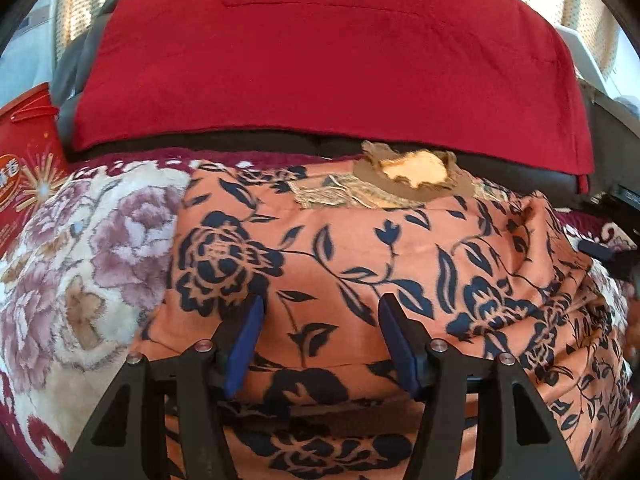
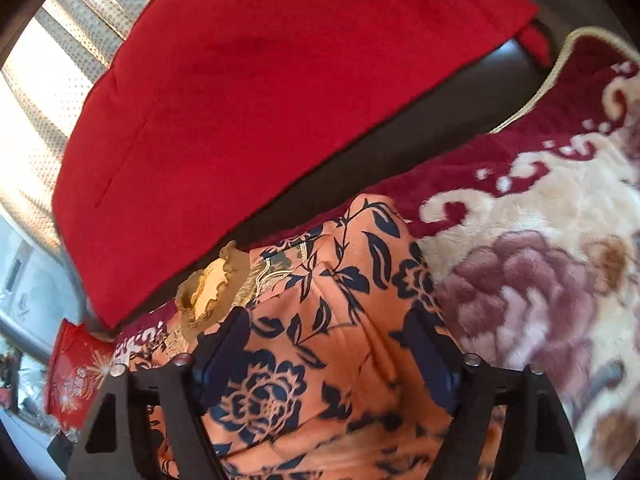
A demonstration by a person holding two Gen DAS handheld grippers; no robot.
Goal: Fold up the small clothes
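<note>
In the left wrist view, the red box is sitting at the left edge, beside the floral blanket that is spreading across the lower left. Your left gripper is hovering low centre with its jaws apart, nothing pinched, over the orange floral garment, which is lying mid-frame with its frilled collar toward the red cushion above. In the right wrist view, your right gripper is also standing open over the garment at lower centre.
</note>
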